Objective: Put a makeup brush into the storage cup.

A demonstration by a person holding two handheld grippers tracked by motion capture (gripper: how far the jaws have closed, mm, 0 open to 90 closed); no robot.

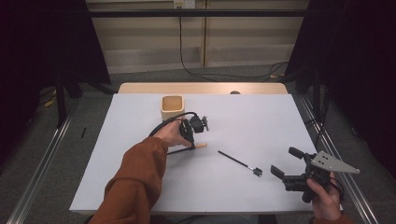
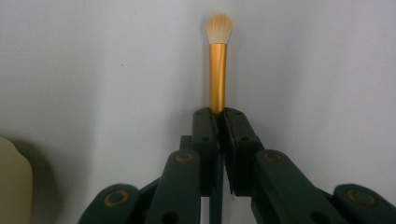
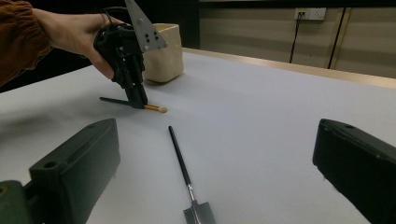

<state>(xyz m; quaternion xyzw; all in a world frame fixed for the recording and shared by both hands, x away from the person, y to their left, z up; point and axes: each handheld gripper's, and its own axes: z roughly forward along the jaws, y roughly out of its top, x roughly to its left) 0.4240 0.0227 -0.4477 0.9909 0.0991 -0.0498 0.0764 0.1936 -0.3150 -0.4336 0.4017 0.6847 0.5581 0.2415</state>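
Lying flat on the table [image 1: 261,116], the gold-handled brush [image 2: 218,74] is clamped in the left gripper [image 2: 218,114], bristles poking out beyond it.

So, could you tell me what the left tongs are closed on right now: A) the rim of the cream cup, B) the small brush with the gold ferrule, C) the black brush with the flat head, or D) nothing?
B: the left tongs pinch the small brush with the gold ferrule, its pale tip pointing away over the table.
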